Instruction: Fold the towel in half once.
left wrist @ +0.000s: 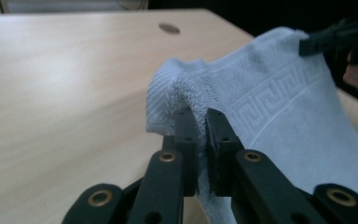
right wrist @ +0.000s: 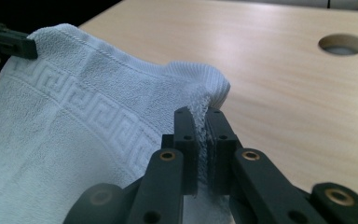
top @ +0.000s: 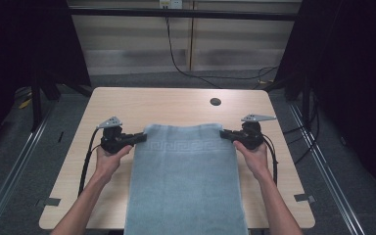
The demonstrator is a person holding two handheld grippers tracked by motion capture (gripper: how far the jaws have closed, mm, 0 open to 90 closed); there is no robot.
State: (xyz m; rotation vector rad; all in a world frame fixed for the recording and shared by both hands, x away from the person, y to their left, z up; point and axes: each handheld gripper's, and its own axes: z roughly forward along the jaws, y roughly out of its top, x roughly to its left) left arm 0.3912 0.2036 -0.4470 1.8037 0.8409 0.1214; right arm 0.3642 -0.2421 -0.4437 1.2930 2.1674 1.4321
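Towel on the table has its far corners pinched by left gripper and right gripper.

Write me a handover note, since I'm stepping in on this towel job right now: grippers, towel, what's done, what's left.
Left gripper: shut on the far left corner of the towel, terry pinched between its jaws.
Right gripper: shut on the far right corner.
Towel: light blue, lengthwise down the middle of the table, near end hanging over the front edge; far edge with the key-pattern band raised off the wood between the grippers.
Done: both far corners gripped and lifted.
Left: probably a fold, far edge brought toward the near end, then release. Keep both grips level.
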